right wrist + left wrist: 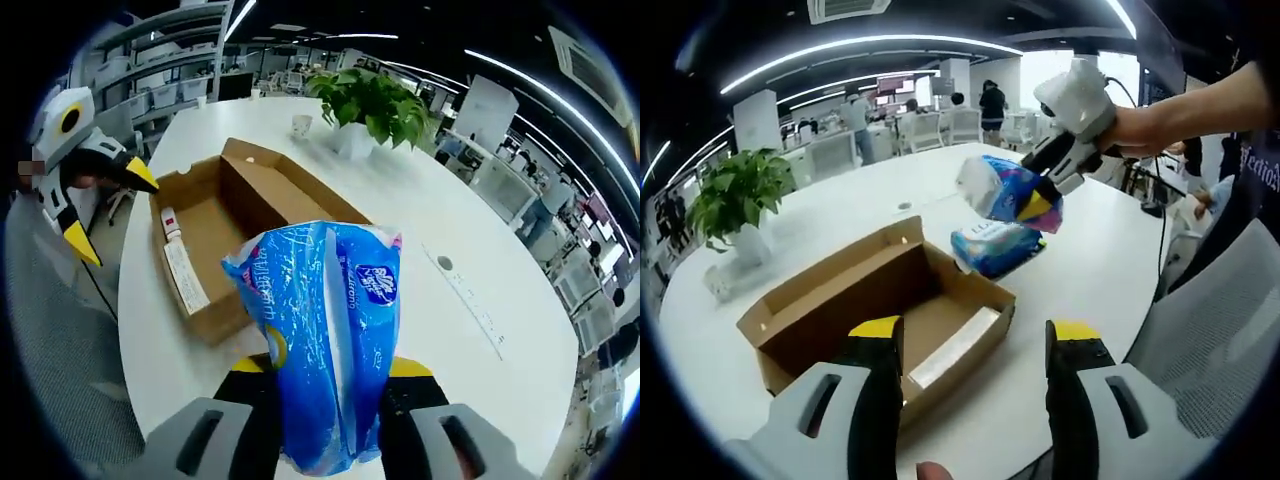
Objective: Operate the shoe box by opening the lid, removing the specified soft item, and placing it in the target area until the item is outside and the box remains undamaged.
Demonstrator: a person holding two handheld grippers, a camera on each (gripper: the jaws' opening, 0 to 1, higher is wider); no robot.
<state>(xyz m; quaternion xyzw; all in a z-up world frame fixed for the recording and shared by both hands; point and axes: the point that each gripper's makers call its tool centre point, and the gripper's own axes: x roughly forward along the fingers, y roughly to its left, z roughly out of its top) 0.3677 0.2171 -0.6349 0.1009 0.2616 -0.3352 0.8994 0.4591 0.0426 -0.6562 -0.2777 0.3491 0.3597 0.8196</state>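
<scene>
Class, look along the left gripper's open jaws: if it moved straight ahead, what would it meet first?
Probably the near edge of the open shoe box, which sits directly ahead of the left gripper; depth is uncertain.

A white table (1120,270) is seen in an open office. A green plant (735,190) in a white pot is placed at its left side, and a small white cup (301,125) is set just beside it. White chairs (940,128) and several people (992,105) are seen far behind. Shelves (165,60) are seen too.
</scene>
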